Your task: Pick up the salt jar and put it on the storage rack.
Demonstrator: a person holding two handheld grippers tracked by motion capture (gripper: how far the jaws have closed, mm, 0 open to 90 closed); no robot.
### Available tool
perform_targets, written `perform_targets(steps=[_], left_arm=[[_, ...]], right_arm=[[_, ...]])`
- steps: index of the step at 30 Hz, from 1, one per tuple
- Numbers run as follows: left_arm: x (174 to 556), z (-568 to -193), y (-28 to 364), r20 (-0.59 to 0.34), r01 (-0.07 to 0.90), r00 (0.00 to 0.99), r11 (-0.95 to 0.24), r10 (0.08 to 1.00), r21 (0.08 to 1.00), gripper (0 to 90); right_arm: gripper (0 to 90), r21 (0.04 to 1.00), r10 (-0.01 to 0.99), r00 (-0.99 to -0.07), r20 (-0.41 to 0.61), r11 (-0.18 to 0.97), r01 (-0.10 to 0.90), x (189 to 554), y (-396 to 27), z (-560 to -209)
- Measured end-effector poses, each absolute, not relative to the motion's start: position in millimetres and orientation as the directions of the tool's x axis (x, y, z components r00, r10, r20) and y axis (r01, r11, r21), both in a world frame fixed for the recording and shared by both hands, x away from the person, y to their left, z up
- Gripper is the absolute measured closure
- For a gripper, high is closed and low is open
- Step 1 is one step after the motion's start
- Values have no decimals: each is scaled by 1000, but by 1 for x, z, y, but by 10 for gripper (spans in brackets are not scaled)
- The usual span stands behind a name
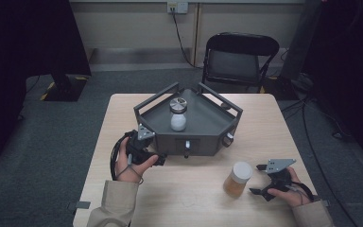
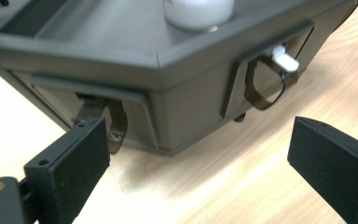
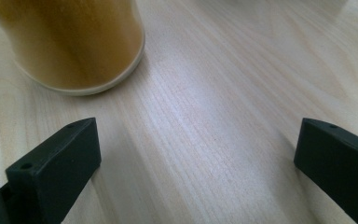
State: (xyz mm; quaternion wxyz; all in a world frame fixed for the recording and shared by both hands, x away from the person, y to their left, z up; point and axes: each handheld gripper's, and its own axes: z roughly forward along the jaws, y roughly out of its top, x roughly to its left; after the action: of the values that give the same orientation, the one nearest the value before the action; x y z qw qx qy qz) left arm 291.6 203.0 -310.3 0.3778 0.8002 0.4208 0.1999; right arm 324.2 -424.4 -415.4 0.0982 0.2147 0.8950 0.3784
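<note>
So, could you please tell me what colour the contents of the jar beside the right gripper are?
Amber-brown, under a white lid; the jar shows best in the high view.

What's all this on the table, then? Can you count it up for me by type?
Jars: 2, a white-filled jar standing in the tray and an amber jar standing on the table
Trays: 1, the dark grey tray
Hand-held grippers: 2, the left gripper and the right gripper, both with jaws apart
Total: 5
</note>
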Motion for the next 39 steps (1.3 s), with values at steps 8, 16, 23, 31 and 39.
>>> perform_targets(steps=[8, 16, 23, 31, 39], left_arm=[[288, -331, 210, -26, 542, 563, -345, 826, 766, 51], [287, -355, 208, -26, 548, 577, -364, 816, 753, 51], [289, -374, 209, -46, 564, 584, -364, 810, 741, 51], [293, -387, 206, -53, 585, 588, -380, 807, 716, 51], [297, -399, 202, -45, 594, 603, -410, 796, 692, 51]], right_arm=[[0, 719, 459, -888, -14, 621, 310, 324, -424, -415], [0, 720, 459, -888, -14, 621, 310, 324, -424, -415], [0, 720, 459, -888, -13, 621, 310, 324, -424, -415], [0, 720, 459, -888, -14, 621, 310, 324, -424, -415], [0, 720, 459, -888, -13, 621, 310, 324, -424, -415]])
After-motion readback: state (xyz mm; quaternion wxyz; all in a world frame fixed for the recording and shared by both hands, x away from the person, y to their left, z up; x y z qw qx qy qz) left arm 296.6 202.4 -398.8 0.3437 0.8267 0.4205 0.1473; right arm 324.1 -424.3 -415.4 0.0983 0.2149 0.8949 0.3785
